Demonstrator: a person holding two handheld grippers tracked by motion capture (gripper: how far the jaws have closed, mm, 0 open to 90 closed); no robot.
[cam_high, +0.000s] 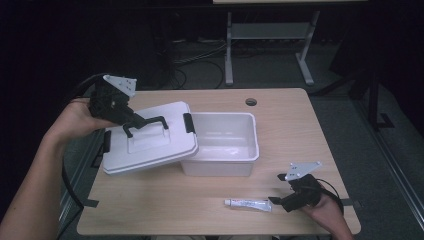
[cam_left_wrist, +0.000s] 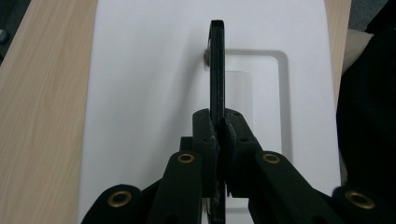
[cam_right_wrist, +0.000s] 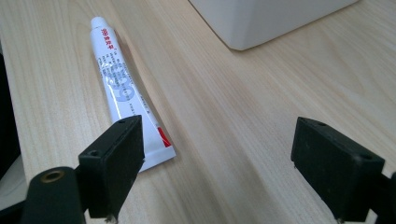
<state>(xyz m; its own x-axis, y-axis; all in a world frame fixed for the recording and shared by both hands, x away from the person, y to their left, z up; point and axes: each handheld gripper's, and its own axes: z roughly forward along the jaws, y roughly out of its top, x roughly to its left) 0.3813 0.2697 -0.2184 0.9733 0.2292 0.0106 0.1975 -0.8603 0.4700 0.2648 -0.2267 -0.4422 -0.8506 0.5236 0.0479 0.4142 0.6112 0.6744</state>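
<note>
White bin (cam_high: 222, 145) mid-table, open on its right part, inside bare and white. Lid (cam_high: 150, 137) askew over bin's left end, tilted, its left half overhanging the table (cam_high: 200, 205) beyond the bin wall; black latch (cam_high: 188, 122) on lid's right edge above the bin cavity.

Left gripper (cam_high: 131, 121) clamped tight on lid's black handle (cam_high: 146, 125); in left gripper view, pads (cam_left_wrist: 210, 140) pressed flat on both sides of the handle (cam_left_wrist: 217, 70), lid (cam_left_wrist: 140, 93) white beneath.

Tube (cam_high: 248, 204) flat on table in front of bin, near front edge, cap end pointing left, apart from bin. Right gripper (cam_high: 276, 202) low at tube's crimped end, jaws wide apart, holding nothing; in right gripper view, 1 pad (cam_right_wrist: 114, 161) just over the tube's (cam_right_wrist: 119, 88) flat end, the other well clear on bare wood. Contact with tube: cannot tell.

Bin corner (cam_right_wrist: 261, 23) ahead of right gripper, bare wood between. Free table right of bin and along the far edge; round cable hole (cam_high: 251, 102) behind bin. Lid's left edge close to table's left edge.
</note>
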